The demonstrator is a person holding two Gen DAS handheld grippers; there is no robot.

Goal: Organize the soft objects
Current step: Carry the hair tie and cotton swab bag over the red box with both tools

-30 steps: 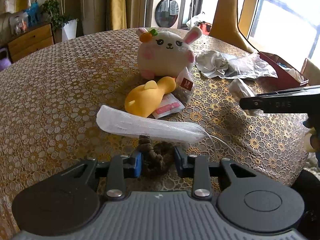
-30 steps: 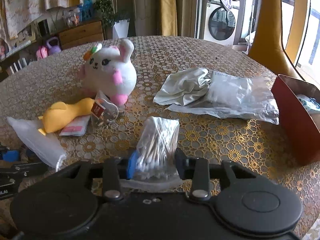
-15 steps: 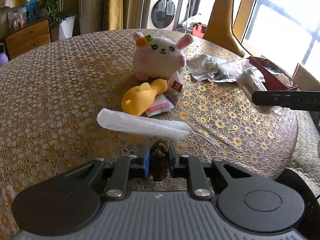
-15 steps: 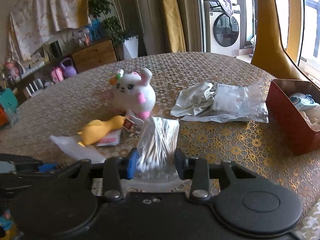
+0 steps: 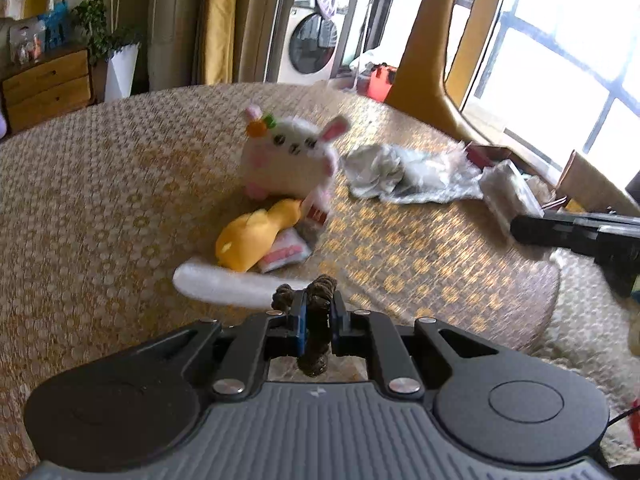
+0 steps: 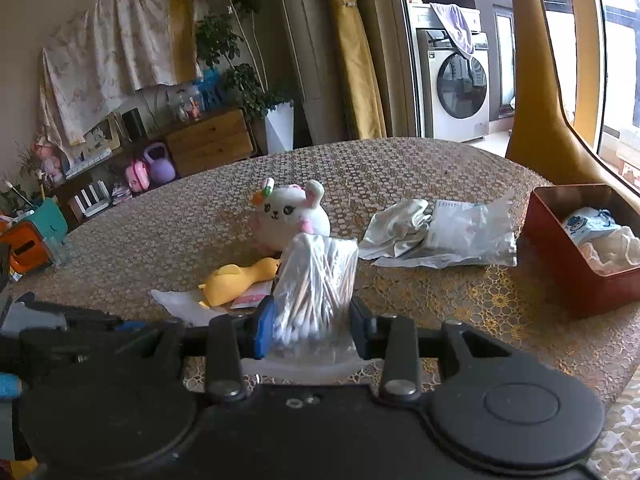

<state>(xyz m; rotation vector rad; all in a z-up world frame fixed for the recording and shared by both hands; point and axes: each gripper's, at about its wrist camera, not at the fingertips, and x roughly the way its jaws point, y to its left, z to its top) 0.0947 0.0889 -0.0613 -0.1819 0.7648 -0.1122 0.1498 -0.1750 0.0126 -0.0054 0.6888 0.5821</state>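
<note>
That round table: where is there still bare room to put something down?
The table is bare along its far side behind the plush bunny, and near the front between the crumpled bags and the red box. It is crowded around the yellow duck, beside the bunny.

I am in a lived-in home, in a room off a laundry nook: a front-loading washing machine (image 6: 456,84) with a towel (image 6: 456,24) draped on top stands past mustard-yellow curtains (image 6: 356,52). A wooden drawer chest (image 6: 210,142), leafy houseplants (image 6: 236,48) in a white pot and children's toys line the wall. My bench (image 6: 400,168) wears a gold lace-patterned cloth.
</note>
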